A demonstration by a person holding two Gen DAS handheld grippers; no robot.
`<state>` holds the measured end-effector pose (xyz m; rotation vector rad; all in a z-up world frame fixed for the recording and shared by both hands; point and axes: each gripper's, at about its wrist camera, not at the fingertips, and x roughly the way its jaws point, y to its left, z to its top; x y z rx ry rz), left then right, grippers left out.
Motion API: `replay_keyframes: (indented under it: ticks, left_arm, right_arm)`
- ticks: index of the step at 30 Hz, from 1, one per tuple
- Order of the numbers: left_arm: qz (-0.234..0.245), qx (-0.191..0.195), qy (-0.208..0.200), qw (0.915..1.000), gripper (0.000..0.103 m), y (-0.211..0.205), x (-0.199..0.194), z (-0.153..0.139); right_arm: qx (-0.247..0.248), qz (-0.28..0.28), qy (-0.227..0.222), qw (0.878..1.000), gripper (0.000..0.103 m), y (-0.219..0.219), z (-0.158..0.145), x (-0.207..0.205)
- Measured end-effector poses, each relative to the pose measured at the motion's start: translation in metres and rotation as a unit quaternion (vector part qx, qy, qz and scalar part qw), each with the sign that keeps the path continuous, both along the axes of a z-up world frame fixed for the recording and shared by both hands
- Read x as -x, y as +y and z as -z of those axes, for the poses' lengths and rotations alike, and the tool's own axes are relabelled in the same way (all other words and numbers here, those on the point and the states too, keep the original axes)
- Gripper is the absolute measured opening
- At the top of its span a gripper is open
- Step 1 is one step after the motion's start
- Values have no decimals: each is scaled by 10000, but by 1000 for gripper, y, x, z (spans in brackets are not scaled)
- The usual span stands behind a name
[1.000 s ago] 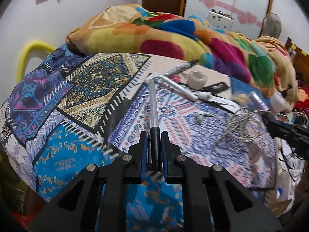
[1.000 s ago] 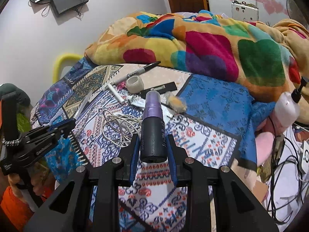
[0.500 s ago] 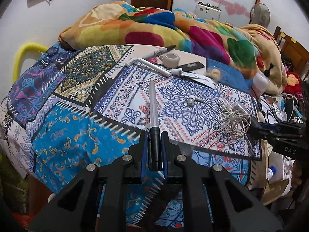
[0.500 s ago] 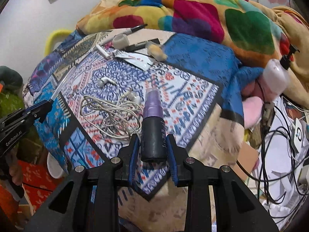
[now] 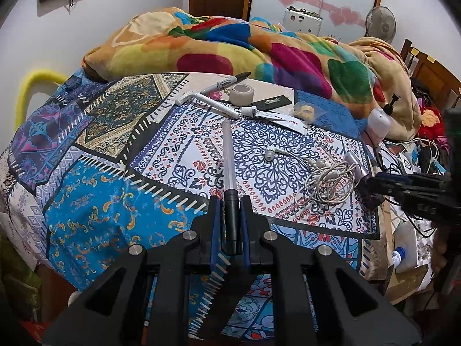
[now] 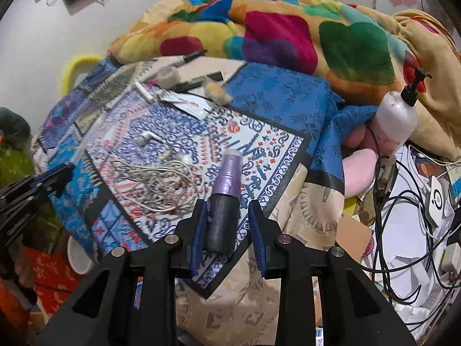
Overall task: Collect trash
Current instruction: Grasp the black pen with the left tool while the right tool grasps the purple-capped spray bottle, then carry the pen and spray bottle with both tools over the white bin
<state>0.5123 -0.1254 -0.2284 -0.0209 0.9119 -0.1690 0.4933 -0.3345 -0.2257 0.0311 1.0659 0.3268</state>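
My left gripper (image 5: 230,216) is shut on a thin pen (image 5: 229,155) with a clear barrel and black end, held above the patterned bedspread (image 5: 115,207). My right gripper (image 6: 227,225) has its jaws spread wider than the purple-and-black bottle (image 6: 224,199) between them; the bottle leans on the left pad and tilts. The right gripper shows at the right of the left wrist view (image 5: 409,184). On the bed lie a tangle of white earphone cable (image 6: 155,184), a tape roll (image 5: 242,93), a black marker (image 5: 226,83) and a white tube (image 5: 270,115).
A colourful heart blanket (image 5: 259,54) is heaped at the back of the bed. A pump bottle (image 6: 396,118) sits at the right edge. Cables and papers (image 6: 417,216) clutter the floor at right. A yellow bar (image 5: 31,86) stands at left.
Both grippers pulled back toward the bed's near edge. The right jaws have spread apart and the purple bottle now sits loose and tilted between them. The left still grips the pen.
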Motion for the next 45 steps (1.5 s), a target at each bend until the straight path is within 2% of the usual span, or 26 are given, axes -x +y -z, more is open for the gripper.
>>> replay_keyframes:
  ticks: [3,4,11,15,21,30,37,45]
  left_arm:
    - [16,6,-4,10000,13,-1,1,1]
    - [24,8,-1,10000,13,-1,2,1]
    - [52,52,-9,10000,13,1,9,-5]
    - [30,127,-158,9998,13,6,21,-24]
    - [-4,219,-443,9988,13,18,48,-59]
    - [-280,241,-988,9944,13,61,113,-118]
    - [-638,245,-1226,9901,13,107,162,-141]
    - [-1199,266,-1258,9844,13,169,216,-146]
  right_arm:
    - [81,-4,59,9999,27,5,11,-3]
    - [90,5,-51,9999,27,6,12,-2]
    - [20,98,-158,9998,24,3,8,1]
    - [-222,198,-225,9993,24,-2,-15,10]
    - [-297,139,-627,9975,24,8,-62,33]
    - [-558,-256,-1298,9896,24,58,-137,80]
    - [-679,-675,-1579,9828,24,103,-168,117]
    - [-772,-1208,-1718,9746,24,156,-180,153]
